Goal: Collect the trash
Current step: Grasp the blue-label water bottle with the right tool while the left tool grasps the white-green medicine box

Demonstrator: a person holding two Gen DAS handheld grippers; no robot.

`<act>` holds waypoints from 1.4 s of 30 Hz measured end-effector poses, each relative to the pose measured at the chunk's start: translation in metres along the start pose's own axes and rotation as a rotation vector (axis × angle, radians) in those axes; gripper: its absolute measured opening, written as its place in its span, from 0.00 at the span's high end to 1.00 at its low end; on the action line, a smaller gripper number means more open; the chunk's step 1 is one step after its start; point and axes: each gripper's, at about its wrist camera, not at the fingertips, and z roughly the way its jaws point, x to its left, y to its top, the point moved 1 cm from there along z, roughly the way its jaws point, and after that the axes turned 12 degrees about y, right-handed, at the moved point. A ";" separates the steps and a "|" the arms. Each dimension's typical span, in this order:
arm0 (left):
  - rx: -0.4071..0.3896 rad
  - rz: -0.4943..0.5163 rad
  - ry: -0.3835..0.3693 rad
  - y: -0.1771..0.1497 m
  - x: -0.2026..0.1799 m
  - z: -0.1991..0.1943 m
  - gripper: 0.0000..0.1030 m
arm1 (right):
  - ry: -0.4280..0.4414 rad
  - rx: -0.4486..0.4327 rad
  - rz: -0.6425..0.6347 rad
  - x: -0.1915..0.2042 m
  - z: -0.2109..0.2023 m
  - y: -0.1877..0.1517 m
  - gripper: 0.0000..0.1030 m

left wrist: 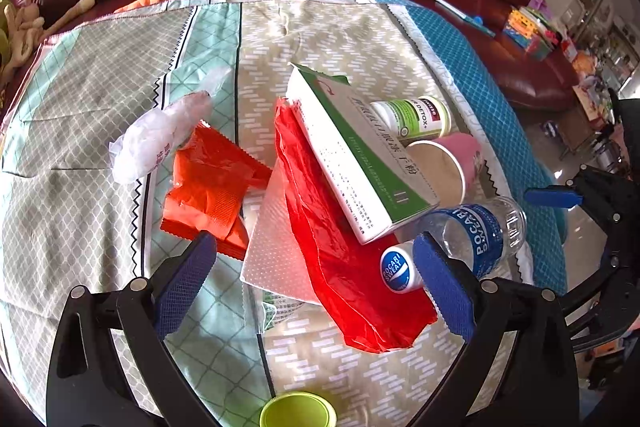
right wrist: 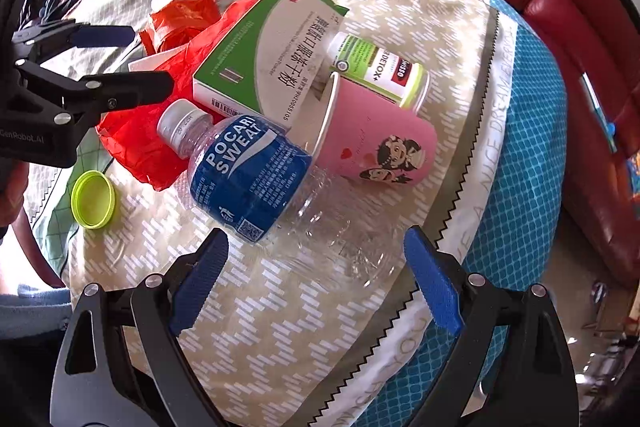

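While both grippers hang released over trash pile, right gripper (right wrist: 316, 277) straddles bottle (right wrist: 256, 175) base just ahead: close gently, clear plastic crushes, rolls. Left gripper (left wrist: 316, 271) over red bag (left wrist: 340, 247).

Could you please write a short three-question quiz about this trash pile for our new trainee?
1. True or false: the Pocari Sweat bottle stands upright.
2. What does the green-and-white box rest on? A) red plastic bag B) lime lid C) pink paper cup
3. Fill in: both the left gripper and the right gripper are ____.

Key: 1 false, it lies on its side; 2 A; 3 open, holding nothing.
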 end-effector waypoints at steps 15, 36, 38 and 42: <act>0.031 -0.047 0.004 0.003 0.017 0.014 0.04 | 0.061 0.019 -0.054 0.023 0.029 0.006 0.32; 0.032 -0.035 0.018 0.031 -0.015 0.000 0.04 | 0.245 -0.183 0.281 -0.025 -0.032 -0.035 0.38; 0.047 -0.025 0.037 0.042 -0.027 0.006 0.04 | 0.237 -0.215 0.325 -0.043 -0.039 -0.036 0.38; 0.098 0.018 0.088 0.060 -0.051 0.027 0.05 | 0.207 -0.256 0.414 -0.077 -0.044 -0.045 0.38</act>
